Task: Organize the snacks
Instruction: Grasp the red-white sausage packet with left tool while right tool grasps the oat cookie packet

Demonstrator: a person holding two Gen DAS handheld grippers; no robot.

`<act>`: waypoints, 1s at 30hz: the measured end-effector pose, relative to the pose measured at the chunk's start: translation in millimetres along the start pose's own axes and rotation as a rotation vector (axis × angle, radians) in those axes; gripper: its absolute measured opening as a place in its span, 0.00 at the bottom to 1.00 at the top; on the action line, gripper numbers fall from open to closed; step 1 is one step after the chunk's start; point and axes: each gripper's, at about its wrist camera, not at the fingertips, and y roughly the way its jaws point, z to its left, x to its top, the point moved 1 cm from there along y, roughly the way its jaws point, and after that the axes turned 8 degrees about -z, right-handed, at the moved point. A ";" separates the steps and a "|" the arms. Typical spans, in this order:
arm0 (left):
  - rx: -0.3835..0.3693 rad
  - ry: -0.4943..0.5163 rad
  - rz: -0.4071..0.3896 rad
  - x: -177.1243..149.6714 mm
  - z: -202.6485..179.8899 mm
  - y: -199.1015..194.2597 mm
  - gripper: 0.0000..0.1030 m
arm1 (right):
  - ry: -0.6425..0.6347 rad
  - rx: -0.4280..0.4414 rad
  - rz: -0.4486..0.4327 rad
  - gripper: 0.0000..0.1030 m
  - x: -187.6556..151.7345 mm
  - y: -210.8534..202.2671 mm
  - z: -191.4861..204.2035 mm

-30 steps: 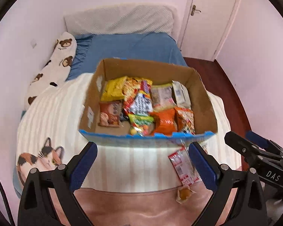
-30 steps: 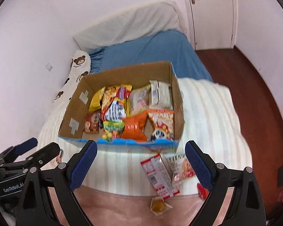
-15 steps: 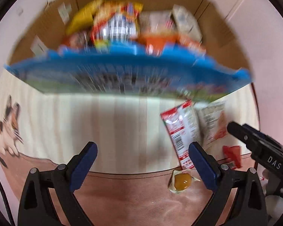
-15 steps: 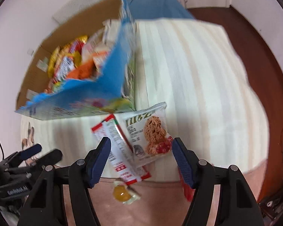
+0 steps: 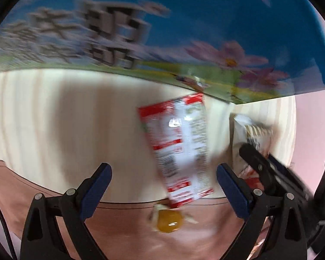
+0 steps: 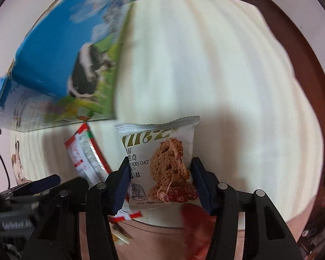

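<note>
A white oat-cookie packet (image 6: pixel 160 158) lies flat on the striped blanket in front of the snack box (image 6: pixel 54 65). My right gripper (image 6: pixel 160 177) points down over it. Its jaws are closing, with the packet between the blue pads (image 6: pixel 122 184) and not visibly squeezed. A red-and-white packet (image 5: pixel 179 147) lies just left of the cookie packet (image 5: pixel 249 134), below the right half of my left gripper (image 5: pixel 163 182), which stands open and holds nothing. A wrapped yellow candy (image 5: pixel 169 222) rests near the blanket's front edge. The box contents are hidden.
The box's blue printed wall (image 5: pixel 184 21) fills the top of the left wrist view. A blurred red wrapper (image 6: pixel 195 223) lies by the right finger. The pink bed edge (image 5: pixel 119 227) runs along the front. Striped blanket (image 6: pixel 227 75) stretches to the right of the box.
Both grippers have dropped steeply toward the blanket in front of the box. The right jaws have narrowed from wide open to either side of the cookie packet. The left jaws kept their width.
</note>
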 end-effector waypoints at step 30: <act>0.145 0.096 -0.008 -45.1 100.0 -11.7 0.57 | 0.032 0.026 0.134 0.57 -52.9 23.7 42.3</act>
